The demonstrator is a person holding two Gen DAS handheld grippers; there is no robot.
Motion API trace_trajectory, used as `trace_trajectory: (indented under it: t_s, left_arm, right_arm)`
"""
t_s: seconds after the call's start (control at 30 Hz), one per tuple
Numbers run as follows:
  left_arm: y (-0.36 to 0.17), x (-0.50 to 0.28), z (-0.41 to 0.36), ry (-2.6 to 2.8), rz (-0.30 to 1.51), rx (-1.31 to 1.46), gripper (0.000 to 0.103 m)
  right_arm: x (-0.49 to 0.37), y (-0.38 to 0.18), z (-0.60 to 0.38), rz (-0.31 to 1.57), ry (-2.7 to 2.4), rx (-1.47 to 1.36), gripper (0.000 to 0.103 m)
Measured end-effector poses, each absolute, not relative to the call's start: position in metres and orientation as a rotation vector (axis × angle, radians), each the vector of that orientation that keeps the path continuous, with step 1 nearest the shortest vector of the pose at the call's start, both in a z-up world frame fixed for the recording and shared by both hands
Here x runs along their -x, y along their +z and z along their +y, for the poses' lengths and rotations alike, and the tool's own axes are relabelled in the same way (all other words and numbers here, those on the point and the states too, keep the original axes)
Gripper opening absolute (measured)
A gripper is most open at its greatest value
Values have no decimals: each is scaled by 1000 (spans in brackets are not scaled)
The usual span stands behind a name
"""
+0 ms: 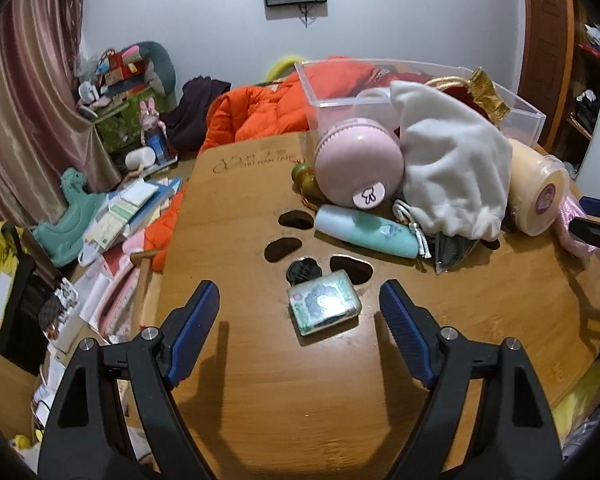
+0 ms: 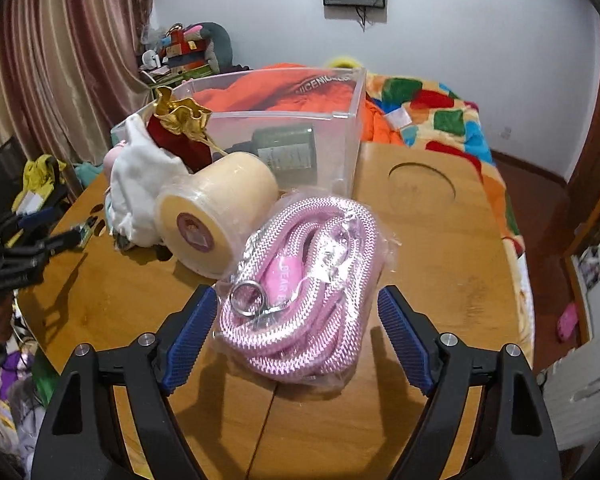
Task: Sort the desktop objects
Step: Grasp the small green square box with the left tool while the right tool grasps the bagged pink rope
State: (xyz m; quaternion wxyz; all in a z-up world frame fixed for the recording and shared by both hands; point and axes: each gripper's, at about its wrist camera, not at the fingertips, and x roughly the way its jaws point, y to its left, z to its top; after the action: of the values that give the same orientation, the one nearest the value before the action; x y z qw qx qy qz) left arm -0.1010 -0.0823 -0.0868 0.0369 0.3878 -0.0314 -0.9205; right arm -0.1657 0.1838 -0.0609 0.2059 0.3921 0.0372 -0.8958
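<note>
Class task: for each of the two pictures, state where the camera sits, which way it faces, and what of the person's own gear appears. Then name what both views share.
Left wrist: on the left tool, facing forward over the table at a small green box; its open blue fingers show.
Right wrist: on the right tool, facing a bagged pink rope; open fingers show.
Shared: clear bin, cream jar, white pouch.

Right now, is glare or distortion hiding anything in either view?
Left wrist: glare whitens the small box top, washing out its print; fisheye bends the table edge. Right wrist: plastic wrap on the pink rope glints; edges are dark.
</note>
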Motion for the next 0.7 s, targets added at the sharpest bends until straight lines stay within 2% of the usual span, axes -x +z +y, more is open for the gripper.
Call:
trace_trajectory:
  t_s: [0.2, 0.5, 0.63, 0.7]
  left_arm:
    - [-91, 101, -75, -2811, -116, -1186, 82]
    - [-96, 105, -72, -2792, -105, -1166, 82]
    - [-96, 105, -75, -2795, -80, -1154, 82]
    - [-97, 105, -78, -2800, -47, -1148, 82]
  right_arm:
    - [180, -67, 180, 71, -2483, -1130, 86]
    - [179, -78, 169, 157, -2516, -1110, 92]
    - [170, -83, 166, 225, -2541, -1076, 87]
    - [168, -83, 170, 210, -2538, -1070, 80]
